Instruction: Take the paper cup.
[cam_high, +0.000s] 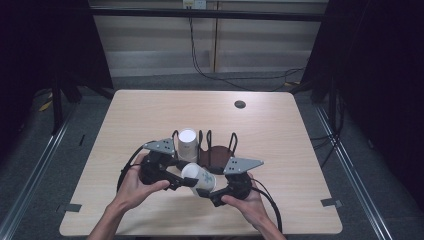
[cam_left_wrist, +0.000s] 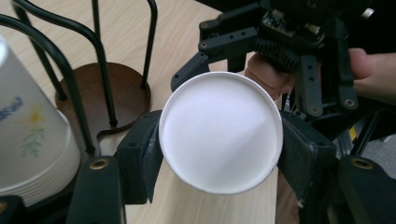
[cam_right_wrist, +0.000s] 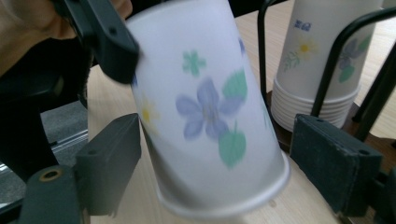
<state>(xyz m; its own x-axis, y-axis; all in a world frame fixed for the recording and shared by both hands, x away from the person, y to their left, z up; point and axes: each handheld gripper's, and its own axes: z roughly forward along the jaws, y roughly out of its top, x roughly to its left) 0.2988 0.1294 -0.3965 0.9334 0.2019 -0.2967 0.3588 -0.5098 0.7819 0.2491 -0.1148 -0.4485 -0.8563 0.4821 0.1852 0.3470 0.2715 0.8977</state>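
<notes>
A white paper cup (cam_high: 199, 177) printed with flowers lies tilted above the table's near middle. My left gripper (cam_high: 187, 181) is shut on it; in the left gripper view both pads press the cup's (cam_left_wrist: 222, 137) sides near its base, which faces the camera. My right gripper (cam_high: 207, 192) comes from the opposite side. In the right gripper view its jaws stand either side of the cup (cam_right_wrist: 210, 116) near the rim, the left pad (cam_right_wrist: 112, 163) at the wall, the right pad (cam_right_wrist: 334, 158) a little apart.
A stack of matching cups (cam_high: 188, 144) stands upside down in a black wire rack with a dark round wooden base (cam_high: 216, 155), just behind the grippers. The wooden table (cam_high: 150, 115) has a small dark hole (cam_high: 240, 104) at the back right.
</notes>
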